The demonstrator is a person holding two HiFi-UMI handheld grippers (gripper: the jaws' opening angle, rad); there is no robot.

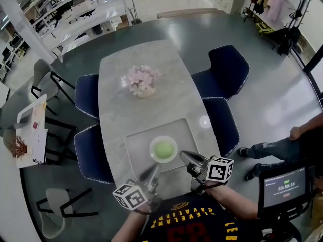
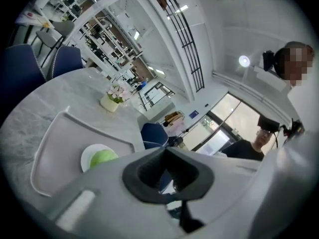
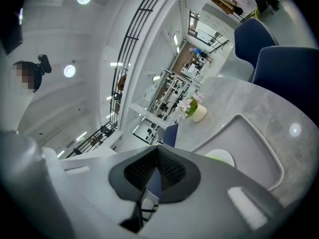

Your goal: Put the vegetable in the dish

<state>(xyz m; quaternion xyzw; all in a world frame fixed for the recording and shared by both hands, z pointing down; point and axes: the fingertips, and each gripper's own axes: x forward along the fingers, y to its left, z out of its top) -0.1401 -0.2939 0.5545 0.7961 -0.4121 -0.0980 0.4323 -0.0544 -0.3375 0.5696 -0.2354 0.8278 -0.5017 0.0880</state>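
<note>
A round green vegetable [image 1: 164, 148] lies in a small white dish [image 1: 154, 144] on a grey tray [image 1: 137, 146] at the near end of the marble table [image 1: 116, 100]. Both grippers hover at the table's near edge, just short of the dish. My left gripper [image 1: 154, 170] is shut and holds nothing, below and left of the dish. My right gripper [image 1: 184, 157] is shut and holds nothing, just to the dish's right. The left gripper view shows the vegetable [image 2: 103, 157] in the dish [image 2: 87, 157] beyond my left gripper [image 2: 166, 150]. In the right gripper view the dish [image 3: 223, 157] peeks over my right gripper [image 3: 157, 147].
A vase of pink flowers [image 1: 142, 81] stands mid-table. Dark blue chairs [image 1: 224, 69] line both long sides. A person's legs [image 1: 272, 147] and a monitor on a stand [image 1: 283, 184] are to the right. Grey chairs and a cluttered side table [image 1: 28, 130] are at the left.
</note>
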